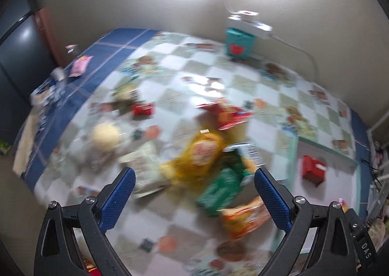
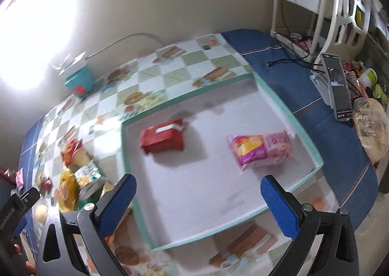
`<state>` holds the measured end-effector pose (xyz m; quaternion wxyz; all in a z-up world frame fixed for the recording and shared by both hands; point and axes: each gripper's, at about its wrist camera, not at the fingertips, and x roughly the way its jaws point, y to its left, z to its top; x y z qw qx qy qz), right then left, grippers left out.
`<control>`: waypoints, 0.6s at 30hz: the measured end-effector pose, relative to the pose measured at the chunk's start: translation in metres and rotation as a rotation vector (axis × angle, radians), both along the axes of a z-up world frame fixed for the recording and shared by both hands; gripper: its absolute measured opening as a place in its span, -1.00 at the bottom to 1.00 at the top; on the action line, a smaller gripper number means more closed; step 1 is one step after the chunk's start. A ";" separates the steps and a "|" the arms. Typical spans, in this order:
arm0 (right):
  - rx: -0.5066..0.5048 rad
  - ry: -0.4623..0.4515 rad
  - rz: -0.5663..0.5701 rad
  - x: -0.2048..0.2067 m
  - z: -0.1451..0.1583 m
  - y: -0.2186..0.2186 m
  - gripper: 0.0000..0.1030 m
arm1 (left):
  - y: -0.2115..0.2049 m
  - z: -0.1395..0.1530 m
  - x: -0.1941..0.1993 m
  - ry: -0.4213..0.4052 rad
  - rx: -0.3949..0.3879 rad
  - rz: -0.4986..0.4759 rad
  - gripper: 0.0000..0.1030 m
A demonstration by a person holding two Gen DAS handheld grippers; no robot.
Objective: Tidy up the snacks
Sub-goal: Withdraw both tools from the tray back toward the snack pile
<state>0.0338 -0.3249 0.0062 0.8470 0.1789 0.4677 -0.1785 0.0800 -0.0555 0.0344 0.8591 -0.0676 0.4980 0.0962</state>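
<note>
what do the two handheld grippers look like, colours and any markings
Both look alike: the left gripper and right gripper have black angular frames with triangular cut-outs and silver round bolts at the joints. Each finger carries a blue textured pad. White lettering reading DAS shows on the black body at the left view's lower right edge. No sleeves are visible.

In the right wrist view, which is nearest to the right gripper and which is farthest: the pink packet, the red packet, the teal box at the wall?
From the right gripper, nearest first:
1. Pink packet, in the tray, right side.
2. Red packet, in the tray, farther back and left.
3. Teal box, far left by the wall.
</note>
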 end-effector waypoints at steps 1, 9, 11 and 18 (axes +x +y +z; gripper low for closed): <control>-0.009 0.002 0.013 -0.002 0.000 0.009 1.00 | 0.009 -0.001 -0.003 0.014 0.018 0.020 0.91; -0.038 0.019 0.097 -0.006 -0.003 0.059 1.00 | 0.061 -0.003 -0.011 0.043 0.009 0.096 0.91; -0.048 0.026 0.113 -0.003 -0.005 0.069 1.00 | 0.068 -0.003 -0.011 0.048 0.010 0.108 0.91; -0.068 0.075 0.184 0.009 -0.019 0.104 1.00 | 0.098 -0.006 -0.007 0.058 0.024 0.156 0.91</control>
